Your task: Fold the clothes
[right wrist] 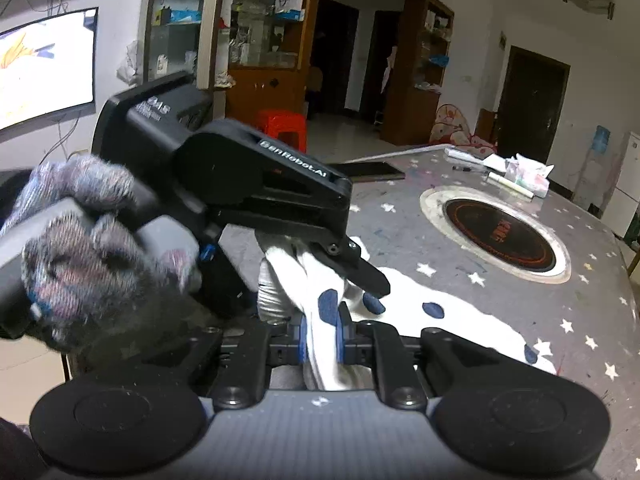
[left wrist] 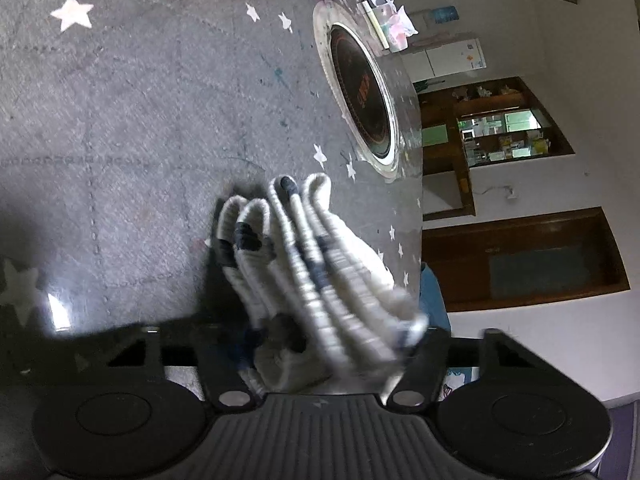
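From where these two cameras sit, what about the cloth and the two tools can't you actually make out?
- Garment type: the white dotted cloth is bunched; the right tool covers its near end.
- Left wrist view: motion blur smears the cloth in the left tool, so the fingertips' hold is unclear.
- Right wrist view: the left tool hides the cloth beneath it.

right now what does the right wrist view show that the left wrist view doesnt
Only the right wrist view shows the left gripper from outside, held by a gloved hand, the TV screen, the red stool, and the right gripper shut on the white garment with dark dots.

Only the left wrist view shows that garment bunched into upright pleats between the left gripper's fingers, jaws closed on the cloth.

Both share the grey star-patterned table, its round inset burner and the tissue pack.
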Available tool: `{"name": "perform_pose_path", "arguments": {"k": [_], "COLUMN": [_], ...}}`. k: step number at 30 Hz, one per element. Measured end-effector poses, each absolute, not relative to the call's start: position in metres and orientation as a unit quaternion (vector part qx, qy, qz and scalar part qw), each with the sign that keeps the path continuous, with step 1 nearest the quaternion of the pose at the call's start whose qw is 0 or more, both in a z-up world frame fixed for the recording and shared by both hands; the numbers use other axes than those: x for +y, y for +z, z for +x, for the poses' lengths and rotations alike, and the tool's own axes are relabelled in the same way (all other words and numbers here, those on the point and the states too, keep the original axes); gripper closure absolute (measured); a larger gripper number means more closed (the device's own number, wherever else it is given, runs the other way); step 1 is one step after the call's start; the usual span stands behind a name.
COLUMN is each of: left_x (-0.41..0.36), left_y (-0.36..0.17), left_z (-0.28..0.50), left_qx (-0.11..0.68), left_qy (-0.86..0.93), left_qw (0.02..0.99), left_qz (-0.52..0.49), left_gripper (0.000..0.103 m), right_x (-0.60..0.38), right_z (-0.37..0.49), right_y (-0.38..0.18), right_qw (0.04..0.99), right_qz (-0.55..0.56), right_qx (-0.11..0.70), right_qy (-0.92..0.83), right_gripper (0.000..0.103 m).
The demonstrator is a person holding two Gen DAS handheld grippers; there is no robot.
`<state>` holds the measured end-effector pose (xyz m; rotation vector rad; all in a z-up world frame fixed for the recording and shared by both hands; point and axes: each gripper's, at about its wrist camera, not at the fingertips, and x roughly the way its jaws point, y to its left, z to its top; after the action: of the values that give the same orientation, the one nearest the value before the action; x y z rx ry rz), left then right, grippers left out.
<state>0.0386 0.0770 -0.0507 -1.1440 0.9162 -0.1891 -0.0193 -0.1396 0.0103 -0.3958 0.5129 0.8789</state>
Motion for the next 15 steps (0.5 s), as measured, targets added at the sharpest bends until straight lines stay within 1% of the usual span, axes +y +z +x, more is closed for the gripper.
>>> {"name": "perform_pose_path", "arguments": {"k": [1,2,3,4,6,7,12,15], "left_x": [0.078,0.078,0.078,0.078,0.077,0.076,0.068,0.063], "left_y": [-0.05,-0.05,-0.05,-0.05,-0.049,-0.048,-0.043,-0.04], "left_z": [0.039,0.039,0.038,0.038,0.038,0.038,0.038,0.036], "left_qx": [0.417,0.416,0.416,0.416,0.416,0.417,0.417,0.417], "left_qy": [-0.085,-0.085,-0.085,-0.085,-0.085,-0.082,-0.073,-0.072], "left_qw": [0.742,0.746,0.749,0.753,0.762,0.768,0.801,0.814], "left_qz": [-0.518,-0.514,-0.508,-0.502,-0.489,-0.479,-0.423,-0.398], "left_gripper": [0.054,0.061,0.065,0.067,0.071,0.071,0.072,0.072], "right_x": [-0.14,-0.141,-0.141,-0.142,-0.144,-0.147,-0.171,-0.192], "right_z": [-0.02,-0.02,-0.02,-0.02,-0.019,-0.018,-0.007,0.004], "right_y": [0.009,0.008,0.007,0.006,0.006,0.007,0.012,0.014], "right_qw": [0.853,0.851,0.849,0.848,0.845,0.844,0.843,0.845], "right_qz": [-0.187,-0.186,-0.185,-0.184,-0.177,-0.169,-0.109,-0.062], "right_qx": [0.247,0.25,0.254,0.257,0.264,0.269,0.3,0.32], "right_qy": [0.421,0.423,0.425,0.426,0.43,0.432,0.432,0.424], "right_gripper": [0.091,0.09,0.088,0.084,0.082,0.079,0.078,0.07]}}
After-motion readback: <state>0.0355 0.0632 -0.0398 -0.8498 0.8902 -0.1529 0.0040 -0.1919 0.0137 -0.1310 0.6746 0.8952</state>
